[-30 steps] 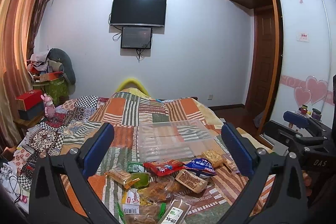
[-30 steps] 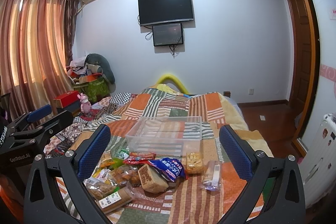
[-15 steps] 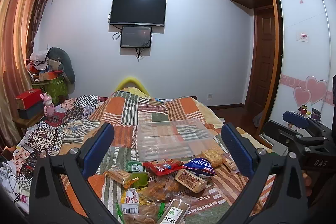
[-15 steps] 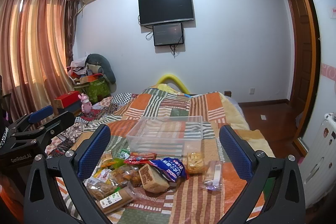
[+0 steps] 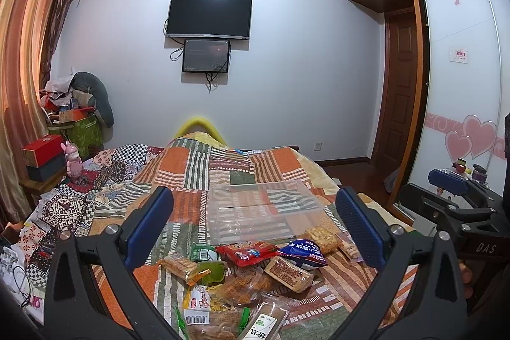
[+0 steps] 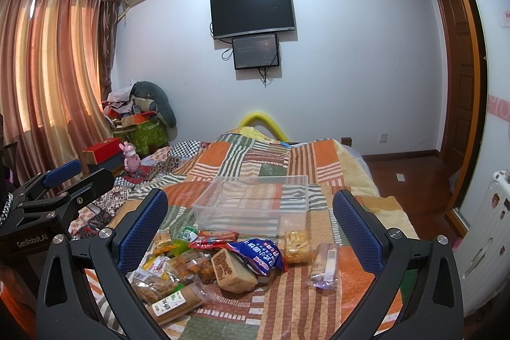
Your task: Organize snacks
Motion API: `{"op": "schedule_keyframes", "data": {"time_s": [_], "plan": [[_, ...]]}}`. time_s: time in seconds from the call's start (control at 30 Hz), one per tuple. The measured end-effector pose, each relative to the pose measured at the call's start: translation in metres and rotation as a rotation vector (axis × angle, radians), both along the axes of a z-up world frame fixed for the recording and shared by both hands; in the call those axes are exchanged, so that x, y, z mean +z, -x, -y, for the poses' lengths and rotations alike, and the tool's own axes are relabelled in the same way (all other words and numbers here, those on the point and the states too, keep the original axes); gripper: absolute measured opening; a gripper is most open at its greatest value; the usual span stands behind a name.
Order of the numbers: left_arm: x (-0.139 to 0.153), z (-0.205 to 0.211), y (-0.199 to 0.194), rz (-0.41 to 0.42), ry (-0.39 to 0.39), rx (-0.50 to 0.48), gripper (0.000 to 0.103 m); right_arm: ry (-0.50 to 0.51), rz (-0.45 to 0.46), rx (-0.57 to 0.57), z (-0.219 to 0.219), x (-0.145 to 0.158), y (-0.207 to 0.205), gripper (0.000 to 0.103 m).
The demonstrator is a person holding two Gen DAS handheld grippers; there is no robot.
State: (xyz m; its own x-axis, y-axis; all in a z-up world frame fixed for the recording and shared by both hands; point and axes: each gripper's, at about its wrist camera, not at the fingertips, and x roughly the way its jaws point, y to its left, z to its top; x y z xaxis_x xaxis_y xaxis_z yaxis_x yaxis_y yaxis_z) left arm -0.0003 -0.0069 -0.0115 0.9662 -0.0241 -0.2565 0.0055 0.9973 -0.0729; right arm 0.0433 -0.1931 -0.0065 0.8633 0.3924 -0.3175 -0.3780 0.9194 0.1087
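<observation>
Several wrapped snacks lie heaped on a patchwork bed: a red packet [image 5: 247, 253], a blue packet [image 5: 302, 250], a brown bar [image 5: 288, 273] and a green pack [image 5: 204, 252]. Behind the heap stands a clear plastic bin [image 5: 261, 214] with nothing in it. My left gripper [image 5: 255, 228] hovers open above the pile, holding nothing. In the right wrist view the same blue packet [image 6: 258, 254], brown bar [image 6: 231, 271] and bin [image 6: 255, 203] show, with two clear packs [image 6: 296, 246] [image 6: 325, 265] lying apart at the right. My right gripper [image 6: 250, 228] is open too.
The patchwork quilt [image 5: 191, 168] covers the whole bed. A cluttered side table with a red box [image 5: 43, 150] and a pink toy [image 5: 74, 156] stands at the left. A wardrobe [image 5: 459, 104] and wooden floor [image 6: 411, 177] lie to the right. The other gripper [image 6: 54, 196] shows at left.
Both views have shifted only slightly. Nothing on the bed has moved and both grippers stay open.
</observation>
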Motion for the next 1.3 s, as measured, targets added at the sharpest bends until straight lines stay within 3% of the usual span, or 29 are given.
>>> {"op": "schedule_keyframes", "data": {"time_s": [0.6,0.7,0.9,1.3], "plan": [[-0.002,-0.007,-0.003,-0.009,0.002,0.029,0.103,-0.01,-0.035,0.0,-0.002,-0.001,-0.003,0.103],[-0.005,-0.014,-0.008,-0.028,0.014,0.037,0.095,-0.008,-0.055,-0.002,0.003,-0.006,-0.008,0.1],[-0.019,-0.03,-0.027,-0.096,0.014,0.055,0.077,0.008,-0.123,-0.015,0.01,-0.02,-0.024,0.087],[-0.081,-0.093,-0.096,-0.348,-0.049,0.119,0.071,0.103,-0.295,-0.103,0.04,-0.064,-0.073,0.08]]}}
